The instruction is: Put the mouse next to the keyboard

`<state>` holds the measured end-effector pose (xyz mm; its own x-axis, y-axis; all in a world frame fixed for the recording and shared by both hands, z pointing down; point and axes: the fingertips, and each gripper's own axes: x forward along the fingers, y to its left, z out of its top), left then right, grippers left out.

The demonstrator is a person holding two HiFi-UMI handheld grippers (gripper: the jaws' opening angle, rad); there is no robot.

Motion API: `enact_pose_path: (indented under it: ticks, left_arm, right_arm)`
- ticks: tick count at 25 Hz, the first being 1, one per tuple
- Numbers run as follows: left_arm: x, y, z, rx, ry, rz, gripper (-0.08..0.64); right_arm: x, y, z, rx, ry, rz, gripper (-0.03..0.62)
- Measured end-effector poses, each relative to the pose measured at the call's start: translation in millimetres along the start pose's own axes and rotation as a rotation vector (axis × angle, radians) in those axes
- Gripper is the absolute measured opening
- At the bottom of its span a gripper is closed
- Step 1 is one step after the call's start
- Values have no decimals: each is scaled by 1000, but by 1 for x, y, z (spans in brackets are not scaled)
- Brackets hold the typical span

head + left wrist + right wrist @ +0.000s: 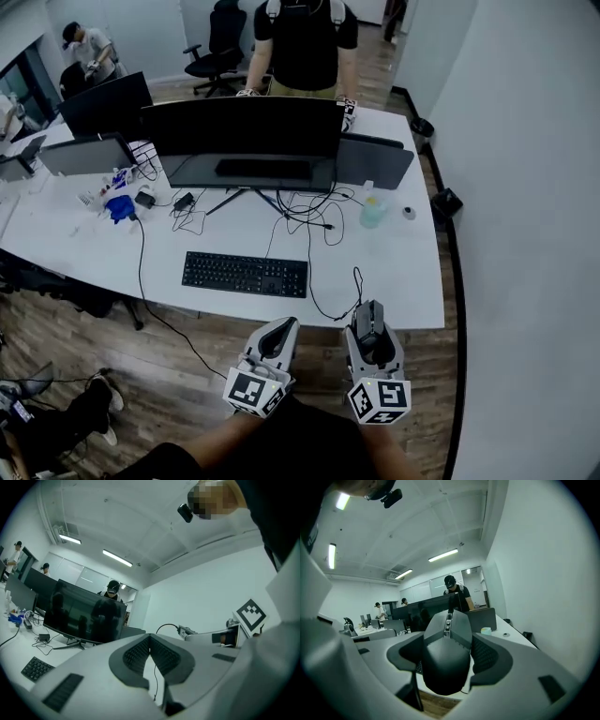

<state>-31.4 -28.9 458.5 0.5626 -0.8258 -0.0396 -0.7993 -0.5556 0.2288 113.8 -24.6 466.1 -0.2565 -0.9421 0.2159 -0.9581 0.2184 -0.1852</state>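
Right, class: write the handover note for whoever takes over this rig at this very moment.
Left hand-held gripper: shut, empty, by the desk's front edge.
Right hand-held gripper: shut on the black wired mouse, held at the desk's front edge.
Keyboard: on the desk, ahead and left of the mouse.
Done: mouse grasped.
Left: set it on the desk beside the keyboard, probably on its bare right side, then open the jaws.
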Motion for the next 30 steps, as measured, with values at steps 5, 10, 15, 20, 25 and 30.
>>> enact_pose_path:
  ticks: [5, 10, 15, 20, 25, 30]
  left_arm:
    - [25, 33, -6, 23, 29, -25, 11]
    - [48, 56, -11, 46, 11, -67, 11]
    - [60, 75, -12, 71, 30, -88, 11]
    - [73, 91, -21, 18, 56, -77, 11]
    - [88, 102, -31, 24, 80, -78, 11]
    - [111, 120, -29, 60, 97, -39, 11]
  right_arm:
    - [41, 2, -9, -33, 61, -64, 308]
    - [75, 9, -33, 22, 96, -107, 308]
    - [95, 12, -54, 20, 151, -146, 308]
    - [125, 1, -60, -6, 173, -166, 308]
    - [160, -12, -77, -3, 223, -174, 308]
    - [194, -28, -106, -1, 288, -144, 308]
